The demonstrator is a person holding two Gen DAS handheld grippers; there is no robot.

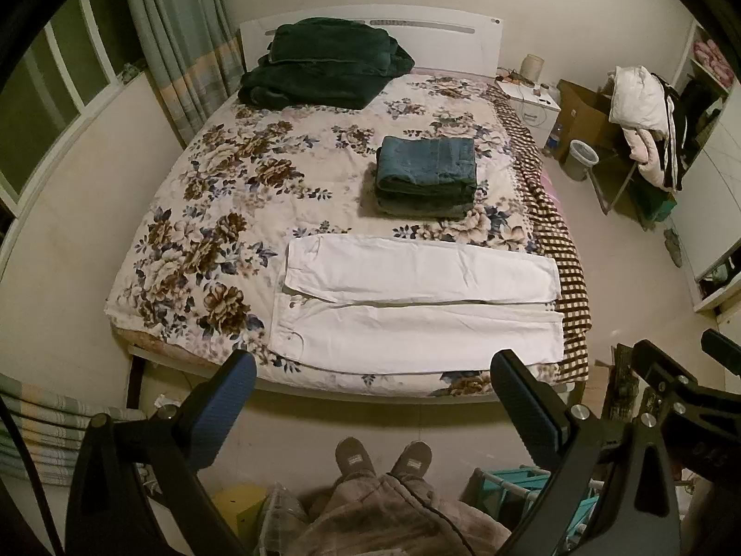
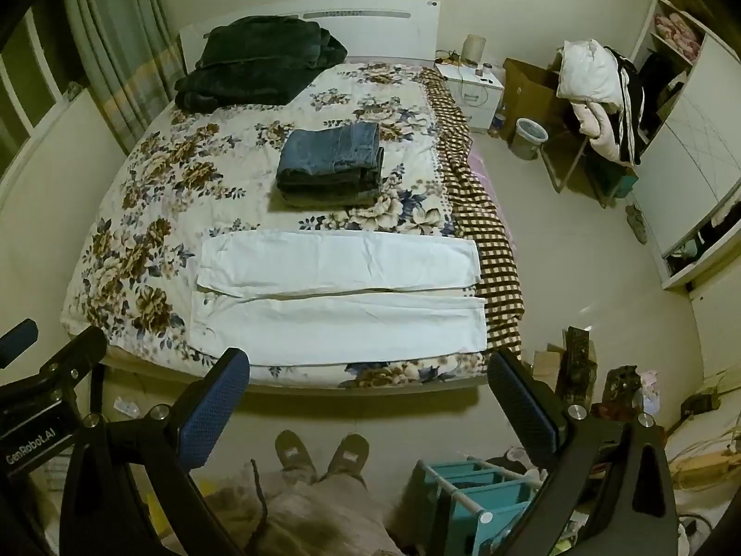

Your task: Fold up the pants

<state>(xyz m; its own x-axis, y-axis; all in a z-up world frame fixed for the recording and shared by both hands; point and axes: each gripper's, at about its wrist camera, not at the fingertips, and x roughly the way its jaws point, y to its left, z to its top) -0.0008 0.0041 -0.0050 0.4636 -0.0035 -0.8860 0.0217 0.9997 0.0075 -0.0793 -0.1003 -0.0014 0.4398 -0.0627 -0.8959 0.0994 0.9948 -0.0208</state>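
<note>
White pants [image 1: 417, 310] [image 2: 338, 299] spread flat across the near end of the bed [image 1: 194, 213] [image 2: 139, 213], legs side by side and pointing right, hems at the checked blanket [image 1: 555, 213] [image 2: 481, 213] along the right edge. Just beyond, a stack of folded jeans [image 1: 426, 173] [image 2: 331, 162]; farther back by the headboard, a heap of dark green bedding [image 1: 324, 62] [image 2: 261, 65]. Left hand-held gripper [image 1: 370, 405] and right hand-held gripper [image 2: 368, 401] both spread wide, empty, held off the foot of the bed, clear of the pants.

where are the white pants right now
The white pants lie flat across the near end of the bed, just in front of the folded jeans stack, both grippers hovering above them.
</note>
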